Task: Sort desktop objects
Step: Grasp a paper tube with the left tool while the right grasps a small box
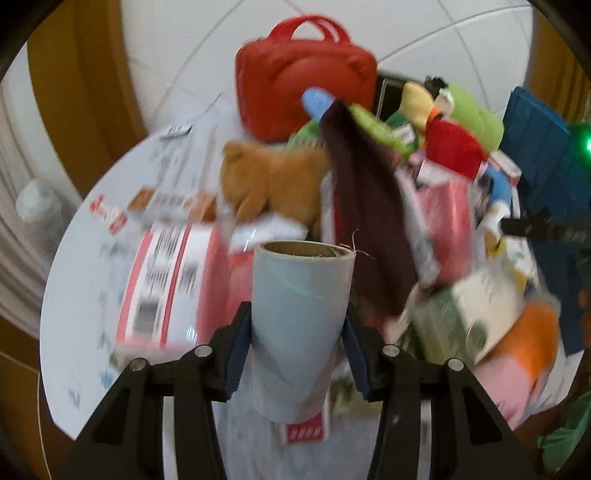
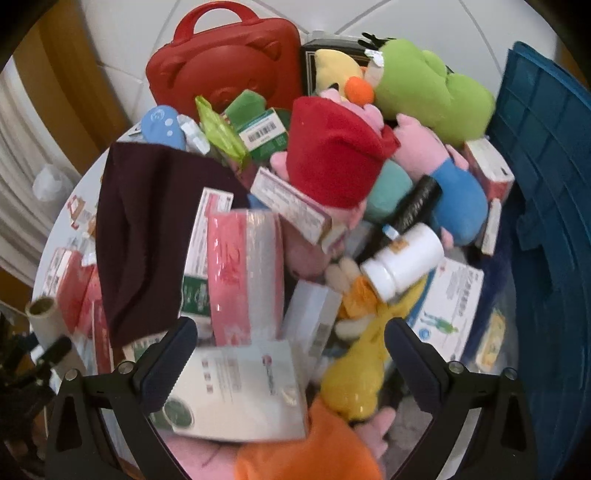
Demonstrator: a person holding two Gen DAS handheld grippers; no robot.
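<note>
The left gripper (image 1: 297, 345) pinches the grey cardboard tube (image 1: 301, 321) – its long axis running toward twelve o'clock, straight between the pads – while the right gripper (image 2: 291, 365), jaws spread and empty, hovers over the white box (image 2: 240, 391) at six o'clock of the pile.

White tiled floor (image 2: 388, 22), wooden furniture edge (image 1: 81, 66) at left, pale translucent object (image 2: 50, 181), possibly a plastic bag, low on the floor beside the round white table (image 1: 70, 314).
</note>
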